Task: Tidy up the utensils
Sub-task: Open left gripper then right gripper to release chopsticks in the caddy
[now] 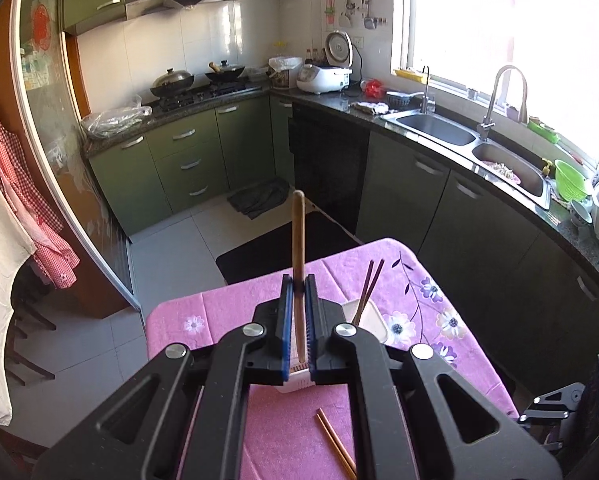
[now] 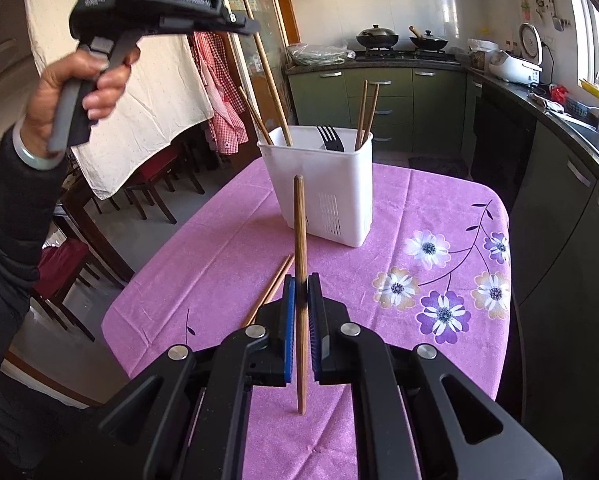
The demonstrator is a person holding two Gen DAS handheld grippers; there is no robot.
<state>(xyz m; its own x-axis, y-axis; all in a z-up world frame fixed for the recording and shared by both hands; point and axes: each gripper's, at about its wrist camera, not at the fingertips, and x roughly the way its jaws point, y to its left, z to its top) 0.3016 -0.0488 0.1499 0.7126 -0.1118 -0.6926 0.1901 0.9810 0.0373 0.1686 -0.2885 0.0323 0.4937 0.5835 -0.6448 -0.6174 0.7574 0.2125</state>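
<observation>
Pinched upright in the left gripper [image 1: 298,280], jaws narrowed to a slit on it: a wooden chopstick [image 1: 298,232], gripped about midway along, thick end up. Hanging directly over the white holder [image 1: 373,320], and from the right wrist view reaching down into its left compartment beside another stick already leaning there.

Clamped likewise in the right gripper [image 2: 301,280], jaws nearly together: a second chopstick [image 2: 299,220], also vertical and taken around mid-length, thin tip pointing down above the pink tablecloth [image 2: 419,208], well short of the holder.

Standing in the holder's middle section, a black fork [image 2: 331,138]; in the right section, a pair of chopsticks [image 2: 369,112]. Lying flat on the cloth near the right gripper, a loose pair [image 2: 273,284] not yet collected.

Judging the handling: light, stiff, slender, probably smooth wood, so likely to swivel or slide between flat pads if squeezed off-centre. Best taken near the middle or slightly toward the thicker end, square across the pads, with enough length left below to steer the tip into a compartment. No real risk of breakage; more likely trouble would be a tip catching the rim, knocking the sticks already inside, or nudging the light plastic holder across the cloth. For the flat pair, awkward low pickup; possibly slippery against the cloth.
</observation>
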